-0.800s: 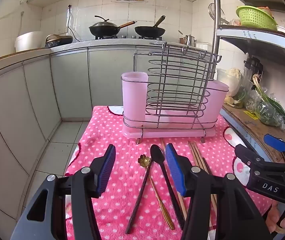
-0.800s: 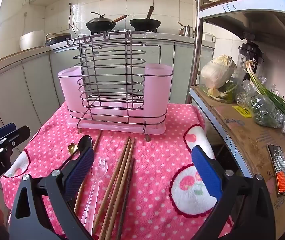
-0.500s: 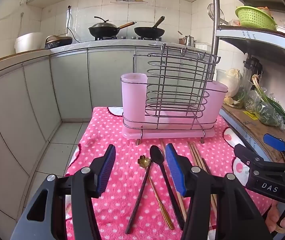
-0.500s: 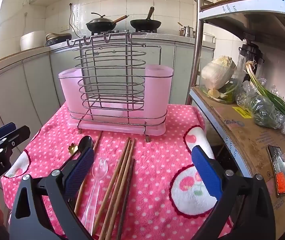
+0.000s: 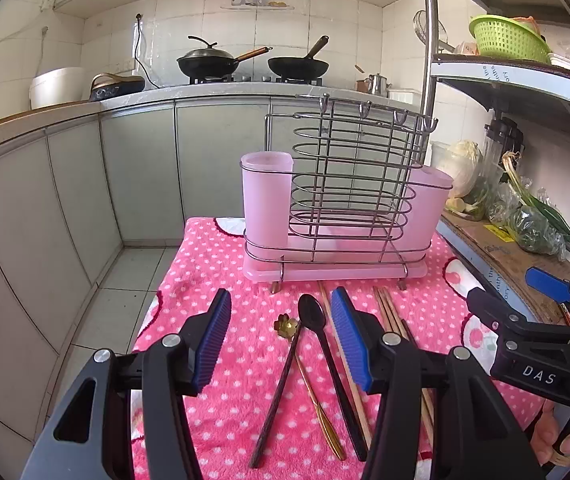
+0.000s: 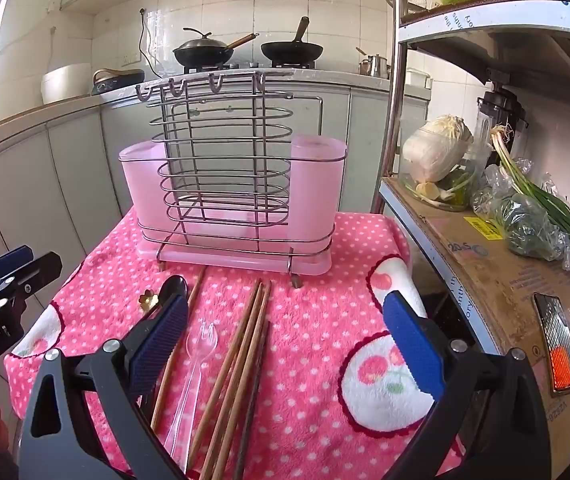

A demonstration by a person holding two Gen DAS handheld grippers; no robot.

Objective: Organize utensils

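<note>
A wire utensil rack (image 5: 349,184) with two pink cups (image 5: 265,196) stands at the back of a pink dotted cloth (image 5: 221,272); it also shows in the right wrist view (image 6: 221,184). In front lie a black spoon (image 5: 325,344), a gold flower-ended spoon (image 5: 309,368), a dark chopstick (image 5: 281,392), wooden chopsticks (image 6: 241,356) and a clear plastic fork (image 6: 197,356). My left gripper (image 5: 281,340) is open and empty above the spoons. My right gripper (image 6: 285,348) is open and empty above the chopsticks.
A cardboard-topped shelf (image 6: 497,280) with cabbage (image 6: 437,152), bagged greens (image 6: 533,220) and a phone (image 6: 557,348) runs along the right. A metal post (image 6: 393,92) stands beside the rack. Grey cabinets (image 5: 85,184) and tiled floor (image 5: 125,280) lie to the left.
Both grippers stay open with only a slight drift in view. Nothing on the cloth has moved.
</note>
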